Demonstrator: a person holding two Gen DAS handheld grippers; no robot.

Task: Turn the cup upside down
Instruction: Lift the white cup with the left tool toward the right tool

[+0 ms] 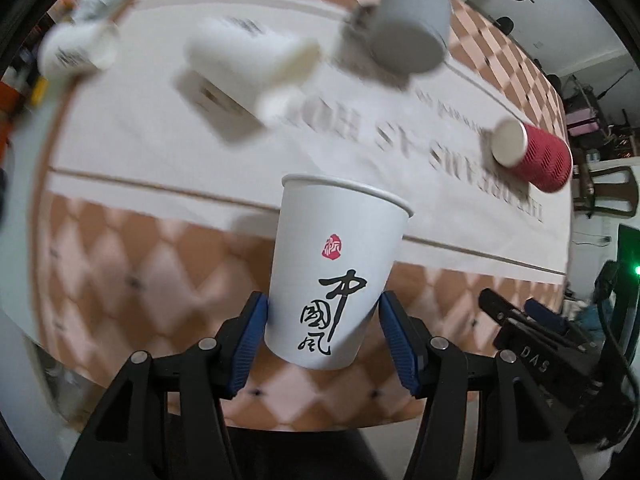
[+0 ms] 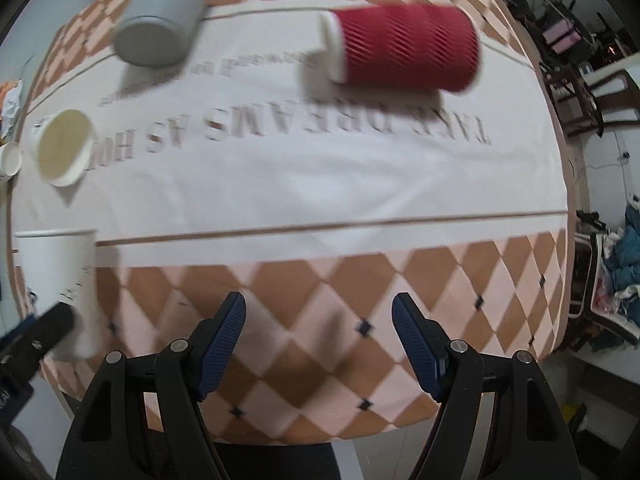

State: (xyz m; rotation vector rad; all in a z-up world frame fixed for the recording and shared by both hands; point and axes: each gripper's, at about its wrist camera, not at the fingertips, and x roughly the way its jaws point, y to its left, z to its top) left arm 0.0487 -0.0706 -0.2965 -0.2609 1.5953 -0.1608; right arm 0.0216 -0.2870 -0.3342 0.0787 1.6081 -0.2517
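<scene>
A white paper cup with black calligraphy and a red seal is held upright, mouth up, between the blue pads of my left gripper, above the table's near edge. The same cup shows at the far left of the right wrist view, with the left gripper's black finger against it. My right gripper is open and empty over the checkered cloth near the front edge.
A red ribbed cup lies on its side at the back right, also seen from the left wrist. A grey cup lies at the back left. White cups lie on the white runner. Chairs stand right of the table.
</scene>
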